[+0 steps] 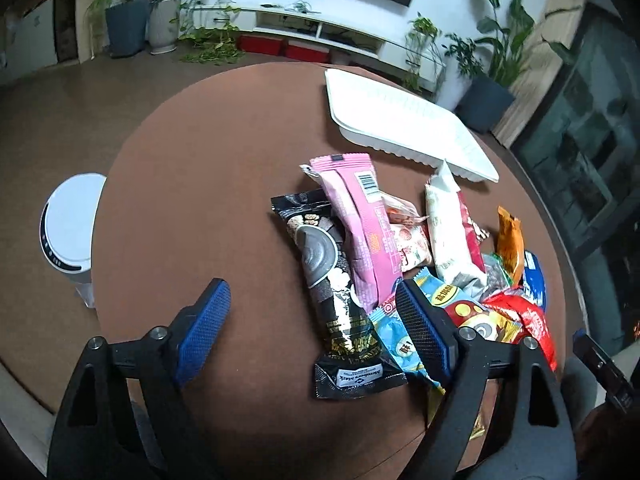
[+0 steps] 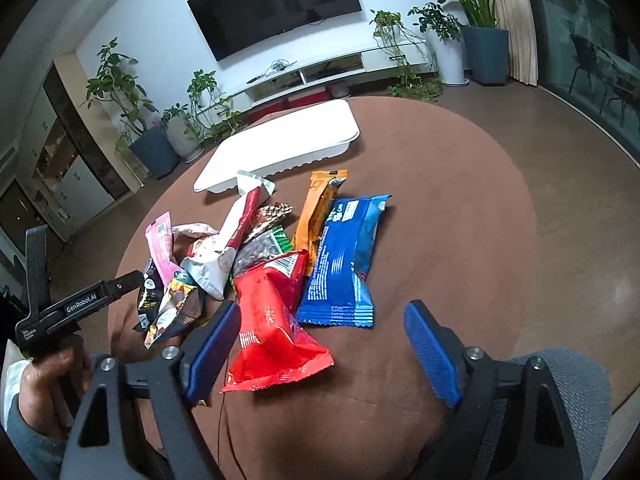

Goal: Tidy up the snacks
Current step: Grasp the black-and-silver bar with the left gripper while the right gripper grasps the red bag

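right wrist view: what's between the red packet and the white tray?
The dark seed packet, the green-striped wrapper and the red-and-white pouch lie between the red packet and the white tray; right wrist view.

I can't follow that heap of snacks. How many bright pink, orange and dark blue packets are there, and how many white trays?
Bright pink packet: 1
Orange packet: 1
Dark blue packet: 1
White tray: 1
Total: 4
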A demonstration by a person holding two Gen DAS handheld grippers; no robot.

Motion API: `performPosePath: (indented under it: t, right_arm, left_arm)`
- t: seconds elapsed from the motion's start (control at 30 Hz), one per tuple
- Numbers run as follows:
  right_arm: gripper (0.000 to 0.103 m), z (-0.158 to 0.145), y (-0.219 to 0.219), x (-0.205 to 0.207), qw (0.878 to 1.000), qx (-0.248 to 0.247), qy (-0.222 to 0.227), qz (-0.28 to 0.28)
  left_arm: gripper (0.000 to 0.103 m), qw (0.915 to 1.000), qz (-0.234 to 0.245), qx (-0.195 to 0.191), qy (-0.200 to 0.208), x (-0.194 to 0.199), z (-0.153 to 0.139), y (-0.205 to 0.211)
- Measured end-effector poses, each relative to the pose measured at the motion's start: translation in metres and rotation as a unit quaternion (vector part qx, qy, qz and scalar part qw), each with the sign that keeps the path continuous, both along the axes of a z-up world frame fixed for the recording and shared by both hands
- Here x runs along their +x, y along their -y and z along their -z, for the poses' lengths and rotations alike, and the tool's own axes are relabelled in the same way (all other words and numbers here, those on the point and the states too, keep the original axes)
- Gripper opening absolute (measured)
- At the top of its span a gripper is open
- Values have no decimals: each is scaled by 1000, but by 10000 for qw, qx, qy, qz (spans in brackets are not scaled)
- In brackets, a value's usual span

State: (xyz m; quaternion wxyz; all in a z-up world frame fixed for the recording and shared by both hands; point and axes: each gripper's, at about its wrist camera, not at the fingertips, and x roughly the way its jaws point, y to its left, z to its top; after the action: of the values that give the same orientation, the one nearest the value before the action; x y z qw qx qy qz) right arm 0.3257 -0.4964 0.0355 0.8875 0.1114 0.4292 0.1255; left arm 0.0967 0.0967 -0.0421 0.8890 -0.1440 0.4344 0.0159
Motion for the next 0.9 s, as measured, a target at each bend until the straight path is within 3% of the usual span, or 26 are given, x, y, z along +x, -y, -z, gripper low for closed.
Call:
performPosePath:
  t: [0.3,0.43,0.67,0.73,0.9]
  right_arm:
    - [86,-1,2,3,10000,10,44,14]
    - [86,-1,-2,5,10000,-1,-18,-90]
    - [86,1,-2,8,9999,-29,-94,-74]
    - [86,2,-3,8,9999,-90,-106,-85]
    - [78,2,-7,12,9995,-188,-188,-166]
  left_arm:
    - [83,9991,162,330,-198,3,-2,10]
    - [53,9988,95,363,-314,12,1,10]
    - [43,9980,251,374,-448,25,9,13]
    - [30,9975,368,377,-477,28,12,17]
    - [27,9966,521,238,-587,42,21,18]
